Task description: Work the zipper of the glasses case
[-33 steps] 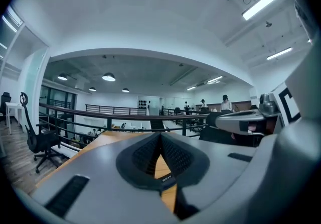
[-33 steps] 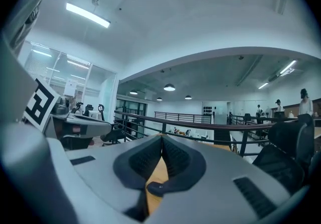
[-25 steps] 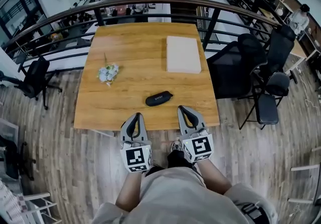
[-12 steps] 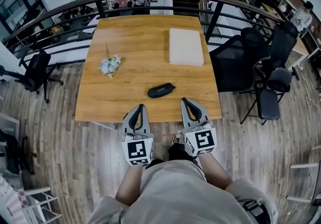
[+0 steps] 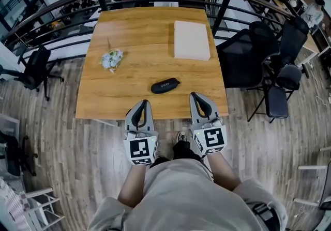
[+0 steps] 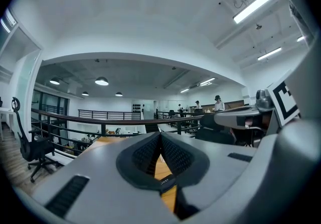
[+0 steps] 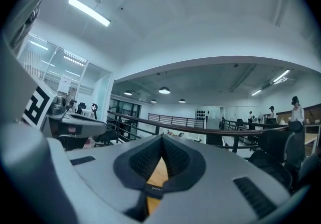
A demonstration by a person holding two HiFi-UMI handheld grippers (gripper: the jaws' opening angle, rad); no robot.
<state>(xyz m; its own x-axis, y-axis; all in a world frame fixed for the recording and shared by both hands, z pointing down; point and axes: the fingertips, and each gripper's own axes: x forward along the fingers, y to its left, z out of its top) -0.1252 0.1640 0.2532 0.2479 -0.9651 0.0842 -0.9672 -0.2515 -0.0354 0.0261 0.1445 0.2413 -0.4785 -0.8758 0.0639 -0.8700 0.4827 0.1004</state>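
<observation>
Your left claw (image 5: 140, 106) is closed with nothing in it. In the left gripper view the two pads meet at the tips, and it hangs off the near edge of the table (image 5: 134, 33), pointing across it.

Moving right, the glasses case (image 5: 165, 85) lies on the wood near that front edge, between the lines of your two claws and a bit beyond their tips. Neither claw touches it. It's a dark, slim oval lying flat at a slight angle. It looks closed, but the zipper and its pull are too small to make out in any view.

Your right claw (image 5: 198, 98) is the same story: jaws together, empty, just short of the table edge, to the right of the case.

As for progress, this fits either end of the job. The case could be zipped and waiting to be opened, or it could be zipped shut again after a full run. Nothing here settles which, so I wouldn't call it.
</observation>
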